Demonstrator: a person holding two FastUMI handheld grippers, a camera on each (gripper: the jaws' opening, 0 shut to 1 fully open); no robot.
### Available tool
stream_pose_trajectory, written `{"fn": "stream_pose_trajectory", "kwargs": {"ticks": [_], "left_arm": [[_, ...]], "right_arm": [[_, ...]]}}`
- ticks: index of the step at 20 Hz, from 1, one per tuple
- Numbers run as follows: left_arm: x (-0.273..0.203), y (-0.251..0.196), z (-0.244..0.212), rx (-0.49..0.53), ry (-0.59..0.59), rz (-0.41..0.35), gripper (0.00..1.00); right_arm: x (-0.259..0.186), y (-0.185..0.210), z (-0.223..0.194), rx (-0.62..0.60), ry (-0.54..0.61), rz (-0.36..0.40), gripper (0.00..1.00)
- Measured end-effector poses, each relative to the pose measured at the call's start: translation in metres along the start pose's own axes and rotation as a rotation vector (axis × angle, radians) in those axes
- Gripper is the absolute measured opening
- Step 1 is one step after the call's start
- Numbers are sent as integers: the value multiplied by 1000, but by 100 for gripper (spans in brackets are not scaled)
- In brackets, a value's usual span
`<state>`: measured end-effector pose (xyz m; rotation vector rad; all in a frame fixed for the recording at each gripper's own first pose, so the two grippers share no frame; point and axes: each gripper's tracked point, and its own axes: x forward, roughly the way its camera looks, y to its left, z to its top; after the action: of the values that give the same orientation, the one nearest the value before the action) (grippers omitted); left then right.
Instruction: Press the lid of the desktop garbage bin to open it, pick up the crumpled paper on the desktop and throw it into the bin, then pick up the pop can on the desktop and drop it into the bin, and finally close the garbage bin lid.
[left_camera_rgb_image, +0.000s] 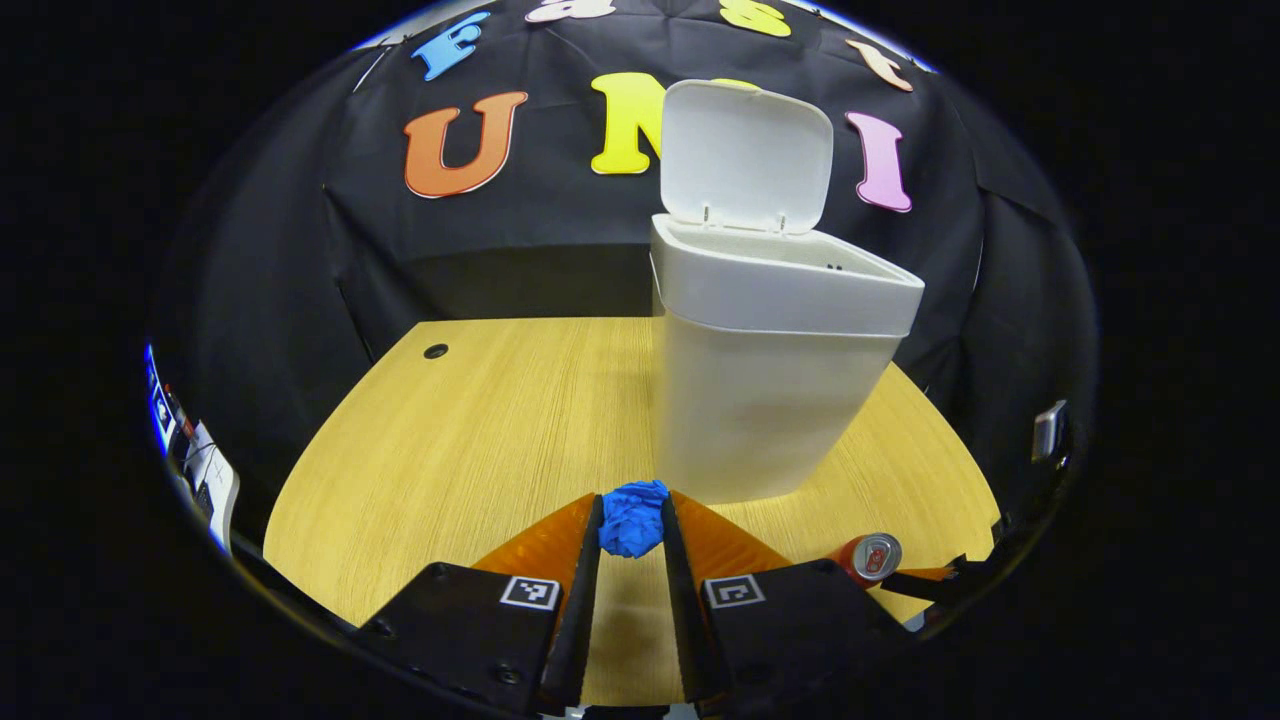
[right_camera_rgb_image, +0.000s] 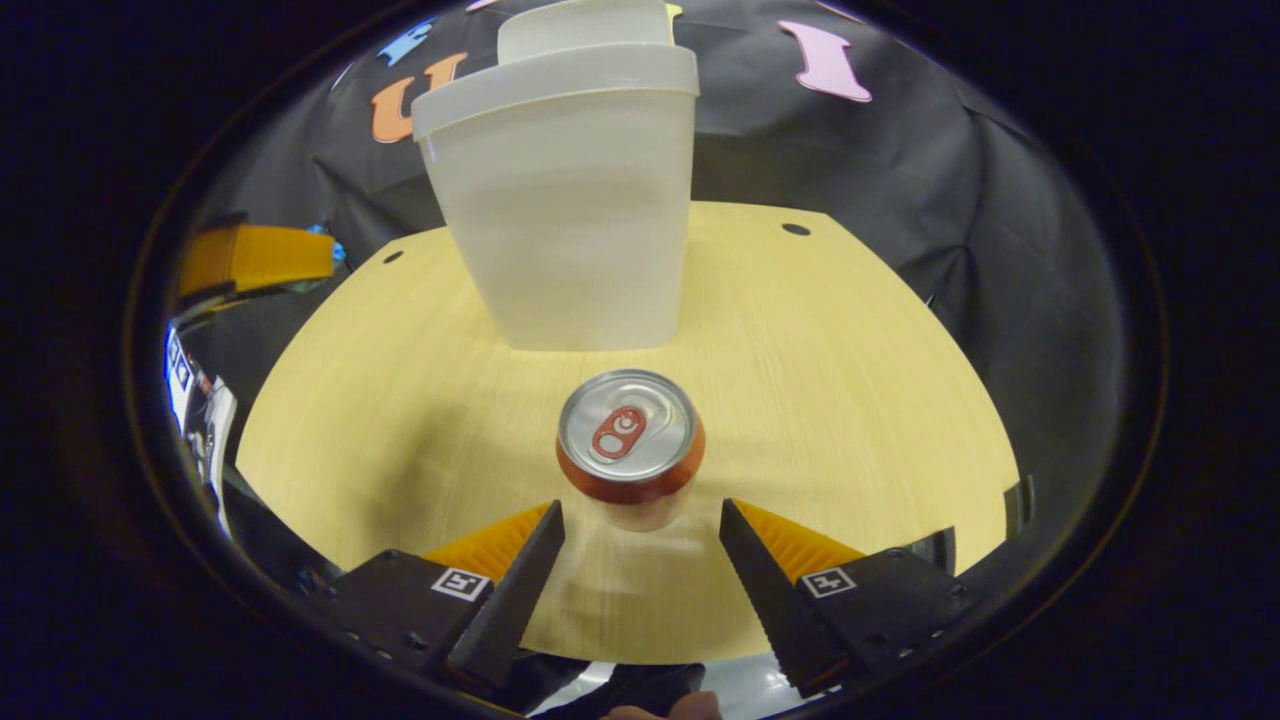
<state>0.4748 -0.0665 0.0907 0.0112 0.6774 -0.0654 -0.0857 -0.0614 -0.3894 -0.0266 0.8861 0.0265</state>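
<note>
your left tool pinches the crumpled paper; lift it over the open bin and let go. your right tool waits, spread, before the can.

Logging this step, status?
Left gripper shut on blue crumpled paper. Right gripper open before upright pop can. Bin lid up. No obstruction.

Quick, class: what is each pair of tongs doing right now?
Left tongs: shut on the crumpled paper.
Right tongs: open, holding nothing, the pop can just ahead.
</note>
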Motion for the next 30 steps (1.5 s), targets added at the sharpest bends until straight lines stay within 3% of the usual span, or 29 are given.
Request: {"fn": "stream_pose_trajectory", "kwargs": {"ticks": [7,8,14,17,18,20,26,30], "left_arm": [[-8,16,23,21,-61,29,38],[-8,17,23,24,-63,33,39],[-10,22,30,37,-74,44,39],[-11,23,35,38,-89,50,38],[-11,23,35,36,-89,49,38],[-12,22,40,30,-99,48,39],[-17,22,75,20,-190,59,38],[-22,22,129,41,-317,87,39]], "right_arm": [[31,1,6,26,21,-12,94],[35,3,7,27,19,-11,97],[51,1,14,27,25,-18,97],[51,1,15,24,32,-18,90],[49,3,17,27,32,-15,83],[47,2,21,23,29,-17,81],[14,-3,55,-5,-15,-11,80],[-15,-8,85,-38,-70,-14,81]]}}
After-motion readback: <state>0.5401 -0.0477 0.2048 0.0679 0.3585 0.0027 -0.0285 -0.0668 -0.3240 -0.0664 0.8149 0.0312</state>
